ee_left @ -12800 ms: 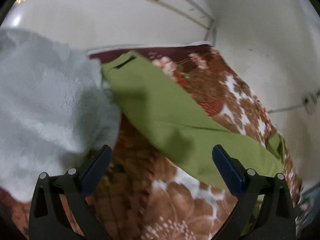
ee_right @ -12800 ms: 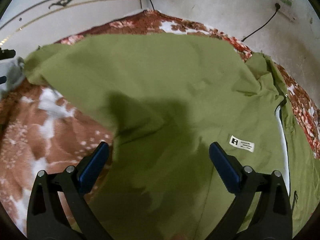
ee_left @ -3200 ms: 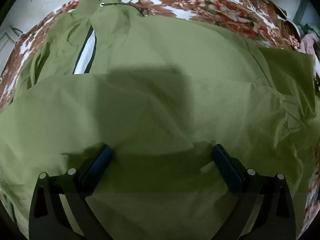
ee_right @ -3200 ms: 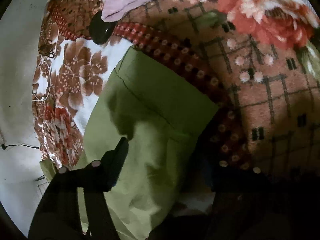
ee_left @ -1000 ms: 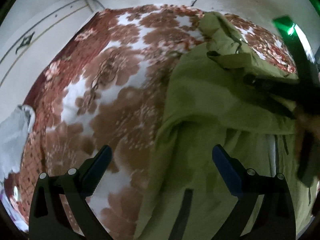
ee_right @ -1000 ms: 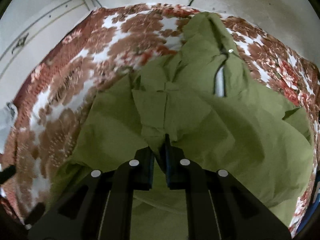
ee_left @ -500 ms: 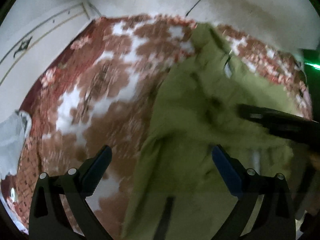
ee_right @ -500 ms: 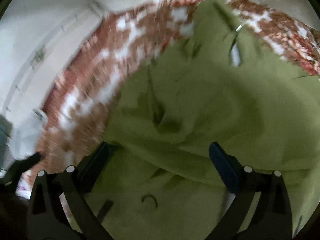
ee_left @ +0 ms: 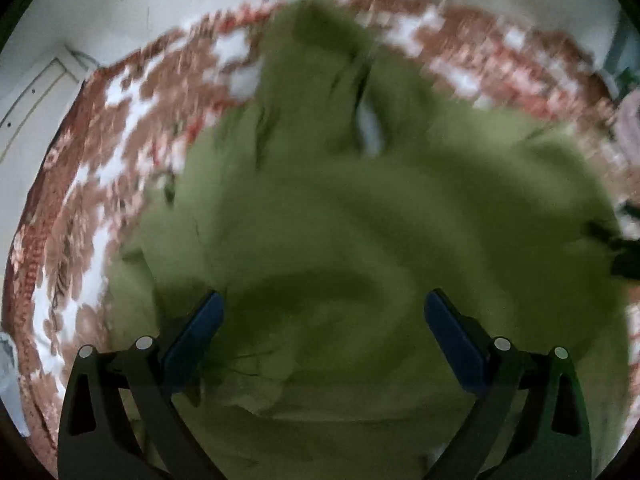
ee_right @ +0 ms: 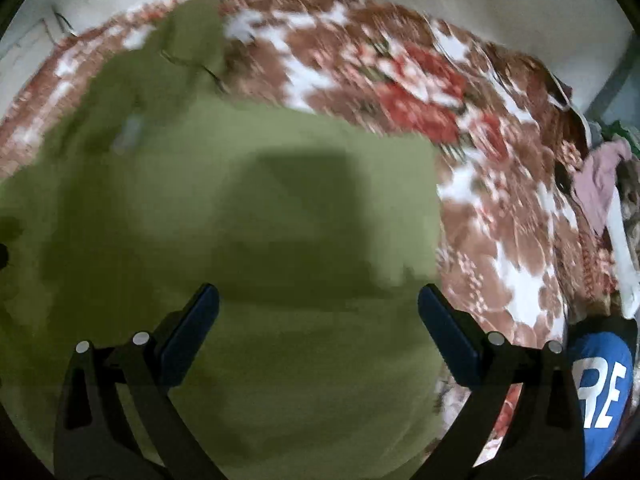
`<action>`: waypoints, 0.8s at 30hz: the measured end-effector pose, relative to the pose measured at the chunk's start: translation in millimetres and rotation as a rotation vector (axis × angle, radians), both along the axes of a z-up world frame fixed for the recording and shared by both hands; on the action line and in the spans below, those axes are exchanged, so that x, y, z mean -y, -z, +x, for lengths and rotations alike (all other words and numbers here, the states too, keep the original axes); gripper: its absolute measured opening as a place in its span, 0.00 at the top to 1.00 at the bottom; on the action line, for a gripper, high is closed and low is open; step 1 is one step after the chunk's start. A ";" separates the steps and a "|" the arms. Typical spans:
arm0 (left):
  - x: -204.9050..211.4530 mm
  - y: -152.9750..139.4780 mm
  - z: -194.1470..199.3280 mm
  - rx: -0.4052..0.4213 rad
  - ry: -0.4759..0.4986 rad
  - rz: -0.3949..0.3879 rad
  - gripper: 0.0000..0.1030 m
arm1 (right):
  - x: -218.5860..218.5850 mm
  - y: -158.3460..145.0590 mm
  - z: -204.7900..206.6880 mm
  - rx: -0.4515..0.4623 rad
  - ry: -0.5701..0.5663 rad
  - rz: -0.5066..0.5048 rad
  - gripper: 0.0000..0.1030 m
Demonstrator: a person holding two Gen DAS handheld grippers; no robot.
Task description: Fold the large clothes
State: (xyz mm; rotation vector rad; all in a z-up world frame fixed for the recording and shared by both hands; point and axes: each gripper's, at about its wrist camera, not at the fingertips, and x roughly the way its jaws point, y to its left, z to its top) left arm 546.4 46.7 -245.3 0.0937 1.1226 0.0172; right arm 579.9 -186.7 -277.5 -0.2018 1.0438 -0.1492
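Olive-green garment: lies rumpled on floral bedspread, filling most of both blurred views. Left gripper: fingers spread wide above the cloth, holding nothing. Right gripper: fingers likewise parted over the fabric, empty. Blue printed item: at bed's right edge.

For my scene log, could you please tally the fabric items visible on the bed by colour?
Green: 1, the olive green jacket
Pink: 1, a pink garment
Blue: 1, a blue cloth with white letters
Brown floral: 1, the floral blanket
Total: 4
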 end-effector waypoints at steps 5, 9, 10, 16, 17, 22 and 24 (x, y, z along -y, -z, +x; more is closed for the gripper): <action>-24.0 34.6 -7.8 -0.034 0.015 0.055 0.05 | 29.1 25.2 -6.9 -0.029 0.038 -0.015 0.04; -29.6 21.1 -11.9 -0.039 0.086 0.020 0.05 | 42.7 16.5 -13.2 -0.040 0.070 0.052 0.04; -33.0 6.8 -13.7 -0.027 0.109 -0.018 0.05 | 41.8 1.4 -12.9 -0.006 0.069 0.076 0.04; -75.1 -77.1 50.2 0.077 0.107 -0.213 0.05 | 1.0 -79.6 52.8 0.110 -0.044 0.202 0.04; -84.3 -85.5 75.9 0.092 0.107 -0.208 0.05 | -13.3 -91.2 77.1 0.122 -0.084 0.201 0.04; -115.9 -99.3 196.8 0.132 0.106 -0.242 0.05 | -93.7 -111.0 202.6 0.169 -0.273 0.113 0.05; -125.4 -89.8 246.6 0.127 0.088 -0.275 0.05 | -108.8 -101.3 247.1 0.143 -0.273 0.134 0.05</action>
